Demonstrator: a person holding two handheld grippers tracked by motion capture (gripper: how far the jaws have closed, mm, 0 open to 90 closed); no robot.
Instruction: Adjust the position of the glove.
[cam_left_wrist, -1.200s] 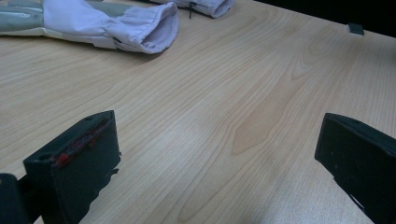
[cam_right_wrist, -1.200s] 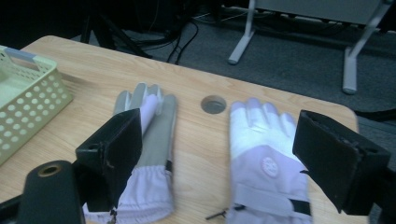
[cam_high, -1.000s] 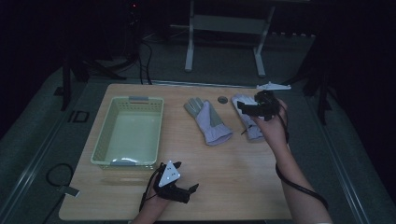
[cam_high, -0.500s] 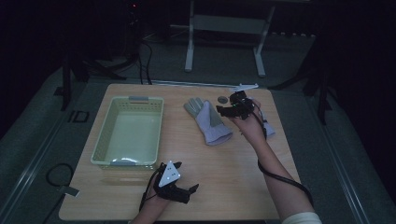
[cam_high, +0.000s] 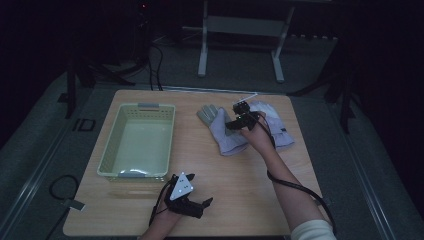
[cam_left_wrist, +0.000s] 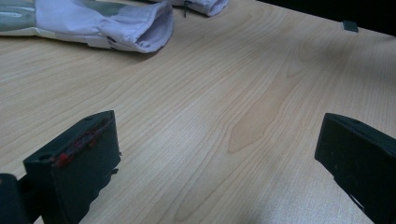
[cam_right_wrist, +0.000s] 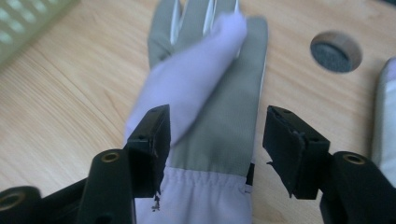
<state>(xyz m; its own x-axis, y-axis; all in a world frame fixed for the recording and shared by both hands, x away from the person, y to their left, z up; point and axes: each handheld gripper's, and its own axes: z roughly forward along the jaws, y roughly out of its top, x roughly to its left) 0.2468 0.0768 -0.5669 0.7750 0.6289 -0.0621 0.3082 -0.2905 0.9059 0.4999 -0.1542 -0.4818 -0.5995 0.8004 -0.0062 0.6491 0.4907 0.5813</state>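
Observation:
Two grey-and-lavender work gloves lie at the back right of the wooden table (cam_high: 250, 185). The left glove (cam_high: 222, 131) lies palm up, fingers pointing away. My right gripper (cam_high: 235, 123) hovers low over it. In the right gripper view the right gripper (cam_right_wrist: 217, 128) is open, its jaws straddling the left glove (cam_right_wrist: 219, 116) near the cuff without pinching it. The second glove (cam_high: 277, 127) lies just to the right, partly behind the hand. My left gripper (cam_high: 200, 204) rests open near the front edge, and in its own view the left gripper (cam_left_wrist: 217, 140) has only bare wood between its jaws.
A pale green plastic basket (cam_high: 111, 161) stands empty on the table's left half. A round cable hole (cam_right_wrist: 336, 51) sits in the tabletop beyond the gloves. The left glove's cuff (cam_left_wrist: 135, 28) lies far ahead of the left gripper. A cable trails from the right forearm.
My right gripper has moved left, from above the right-hand glove to low over the left glove. The left gripper has stayed in place.

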